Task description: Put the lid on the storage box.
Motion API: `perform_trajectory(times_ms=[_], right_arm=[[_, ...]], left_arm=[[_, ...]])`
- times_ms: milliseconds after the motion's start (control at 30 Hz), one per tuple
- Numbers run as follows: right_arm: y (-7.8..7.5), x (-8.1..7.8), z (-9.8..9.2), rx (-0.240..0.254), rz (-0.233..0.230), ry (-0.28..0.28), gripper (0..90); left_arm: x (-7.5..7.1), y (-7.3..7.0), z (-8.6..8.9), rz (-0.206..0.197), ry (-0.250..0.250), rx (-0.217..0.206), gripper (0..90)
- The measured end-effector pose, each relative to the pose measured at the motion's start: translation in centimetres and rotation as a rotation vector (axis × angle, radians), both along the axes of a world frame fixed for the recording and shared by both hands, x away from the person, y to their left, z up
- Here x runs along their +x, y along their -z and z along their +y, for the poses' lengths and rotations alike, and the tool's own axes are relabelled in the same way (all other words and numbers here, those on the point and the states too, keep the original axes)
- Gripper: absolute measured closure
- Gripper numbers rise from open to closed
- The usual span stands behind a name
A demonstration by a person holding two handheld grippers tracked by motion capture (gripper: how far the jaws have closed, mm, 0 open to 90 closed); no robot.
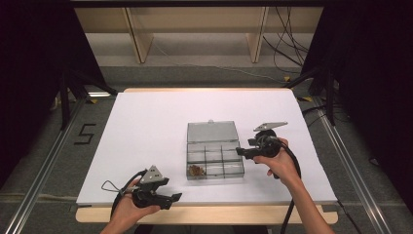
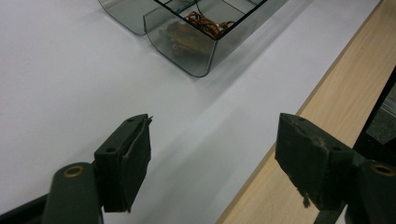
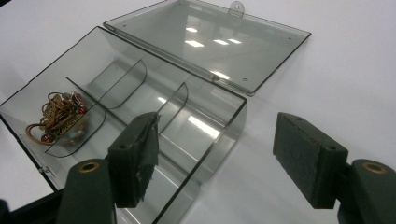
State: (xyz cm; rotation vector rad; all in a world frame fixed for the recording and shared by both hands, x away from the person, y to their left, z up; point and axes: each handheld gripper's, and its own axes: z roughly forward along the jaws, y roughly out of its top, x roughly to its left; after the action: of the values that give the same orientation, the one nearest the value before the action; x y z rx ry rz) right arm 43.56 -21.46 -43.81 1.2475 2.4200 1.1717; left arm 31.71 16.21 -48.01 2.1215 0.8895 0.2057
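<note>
While both hands rest near the front of a white-covered table (image 1: 146, 117), a clear smoky-grey plastic organiser box (image 1: 215, 158) sits at the middle of the table with its hinged lid (image 1: 212, 131) swung fully open and lying flat on the far side. Thin dividers split the box into small compartments. One compartment, at the front left corner as seen from above, holds a tangle of brownish-gold trinkets (image 1: 197, 170), looped wire or chain with a few small reddish beads (image 3: 82, 109); the compartments beside it look bare.

The right gripper (image 1: 241, 151) hovers at the right edge of the box, just beside its wall, with its jaws spread wide and nothing between them; in the right gripper view one jaw hangs over the box interior and the other over the table outside it. The left gripper (image 1: 176, 197) sits near the front edge of the table, well apart from the box, its jaws also wide apart and holding nothing, above the white surface and the wooden table edge (image 2: 327, 121)
</note>
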Motion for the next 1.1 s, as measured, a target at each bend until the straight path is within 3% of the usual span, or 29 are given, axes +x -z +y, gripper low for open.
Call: perform_trajectory(times_ms=[33,100,133,200,333,400,467,500,533,667,700,767,800,833,867,900,933,1000,1033,1100], right_arm=[[-0.1,0.1,-0.2,-0.012,0.012,-0.003,32.6],[0.3,0.2,-0.1,0.017,0.003,0.02,32.6],[0.2,0.3,-0.4,-0.007,0.02,0.009,32.6],[0.3,0.4,-0.5,-0.005,0.027,0.009,32.6],[0.3,0.6,-0.8,0.02,0.035,0.026,32.6],[0.4,0.9,-1.0,0.004,0.033,0.024,32.6],[0.5,1.1,-1.0,0.018,0.029,0.041,32.5],[0.4,1.0,-0.9,0.03,0.056,0.063,32.5],[0.7,1.5,-1.0,0.029,0.023,0.058,32.5],[0.7,2.2,-1.0,0.074,0.046,0.051,32.5],[0.6,2.2,-0.9,0.082,0.079,0.077,32.5],[0.6,2.8,-0.9,0.085,0.06,0.07,32.5],[0.5,2.9,-0.8,0.103,0.082,0.082,32.6],[0.6,3.3,-0.9,0.101,0.052,0.071,32.7],[0.5,3.3,-0.6,0.123,0.078,0.101,32.9],[0.6,3.6,-0.9,0.12,0.055,0.08,33.0],[0.7,3.6,-0.7,0.137,0.085,0.093,33.0],[1.1,4.0,-0.8,0.12,0.075,0.089,33.0],[1.2,4.0,-0.6,0.134,0.103,0.111,33.0],[1.5,4.4,-0.8,0.13,0.095,0.096,33.6]], left_arm=[[0.0,0.0,0.0,0.002,-0.004,0.011,26.6],[0.1,0.2,0.0,0.016,-0.004,0.001,26.6],[0.1,0.2,0.0,0.015,-0.008,-0.003,26.6],[0.0,0.1,0.0,0.011,-0.008,-0.001,26.6],[0.0,0.1,0.0,0.01,-0.005,0.003,26.6],[0.0,0.1,-0.1,0.011,-0.009,0.002,26.6],[0.1,0.1,0.0,0.004,-0.001,0.01,26.6],[0.1,0.1,0.0,0.006,-0.004,0.01,26.6],[0.1,0.2,0.0,0.008,-0.002,0.019,26.6],[0.1,0.2,-0.1,0.011,-0.016,0.005,26.6],[0.1,0.2,-0.1,0.016,-0.018,-0.012,26.6],[0.2,0.2,-0.1,0.016,-0.015,-0.01,26.6],[0.2,0.1,-0.1,0.018,-0.014,-0.011,26.6],[0.2,0.1,0.0,0.015,-0.011,-0.008,26.6],[0.3,0.0,0.0,0.007,0.002,-0.005,26.6],[0.3,0.0,0.0,0.009,-0.002,-0.008,26.6],[0.4,-0.1,0.0,0.004,-0.005,-0.006,26.6],[0.5,-0.3,-0.2,0.015,-0.02,-0.039,26.5],[0.8,-0.5,-0.1,0.001,-0.006,-0.032,26.5],[1.1,-0.9,-0.2,0.005,-0.014,-0.037,26.5]])
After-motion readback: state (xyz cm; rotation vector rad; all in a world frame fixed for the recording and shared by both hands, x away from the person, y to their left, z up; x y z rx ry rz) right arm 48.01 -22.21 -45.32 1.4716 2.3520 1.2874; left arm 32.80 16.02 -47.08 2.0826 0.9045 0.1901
